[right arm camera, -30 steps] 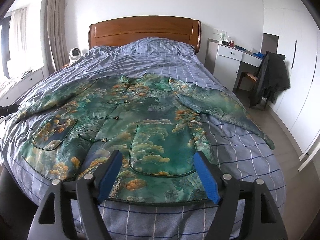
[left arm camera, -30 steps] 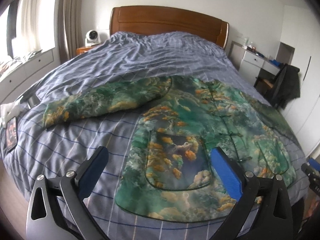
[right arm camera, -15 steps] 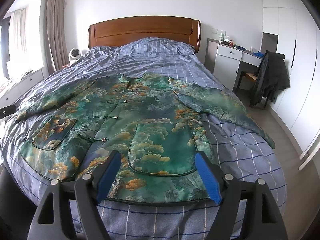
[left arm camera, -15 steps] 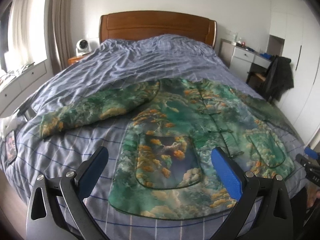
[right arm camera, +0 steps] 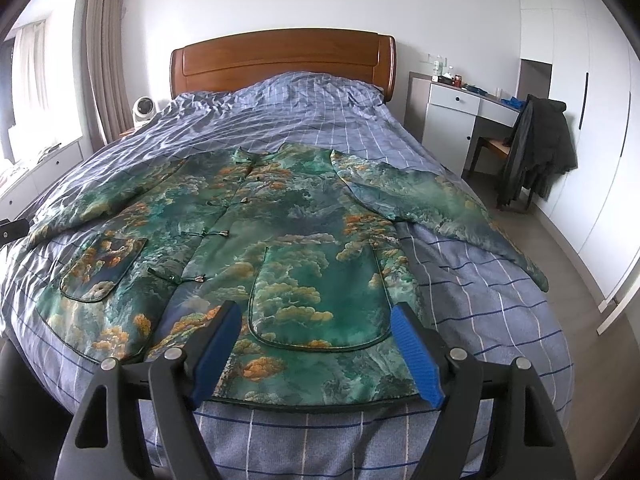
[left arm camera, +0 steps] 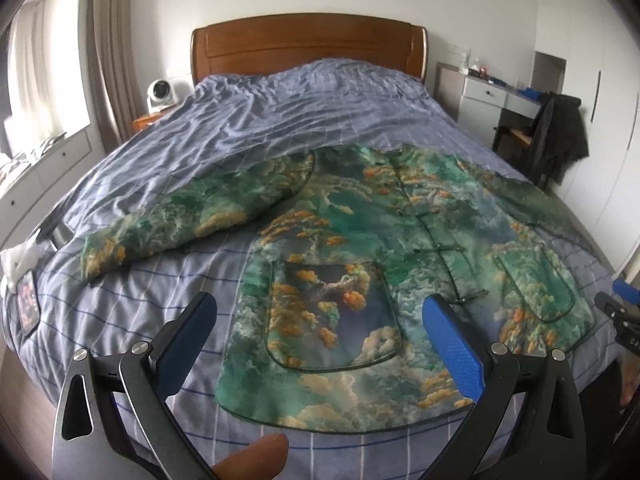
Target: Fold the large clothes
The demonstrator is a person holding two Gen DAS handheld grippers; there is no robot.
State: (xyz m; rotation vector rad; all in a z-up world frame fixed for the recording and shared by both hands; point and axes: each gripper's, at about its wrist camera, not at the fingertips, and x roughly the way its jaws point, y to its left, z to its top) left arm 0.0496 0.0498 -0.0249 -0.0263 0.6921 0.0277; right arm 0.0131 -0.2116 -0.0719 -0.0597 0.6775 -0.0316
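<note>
A large green jacket (left arm camera: 384,240) with orange and white cloud print lies flat, front up, on the bed (left arm camera: 280,120), both sleeves spread out. It also shows in the right wrist view (right arm camera: 280,240). My left gripper (left arm camera: 320,332) is open and empty, held above the jacket's left hem and pocket. My right gripper (right arm camera: 316,340) is open and empty, held above the right hem and pocket (right arm camera: 320,292). The right gripper's tip (left arm camera: 624,304) shows at the right edge of the left wrist view.
The bed has a blue checked cover and a wooden headboard (right arm camera: 280,60). A white desk (right arm camera: 460,116) and a chair with a dark coat (right arm camera: 540,144) stand to the right. A small white fan (left arm camera: 160,94) sits by the window side. A phone (left arm camera: 26,300) lies at the bed's left edge.
The left gripper has swung to the right and drawn back a little, so the jacket sits more central in its view. The right gripper has barely moved. Both stay open.
</note>
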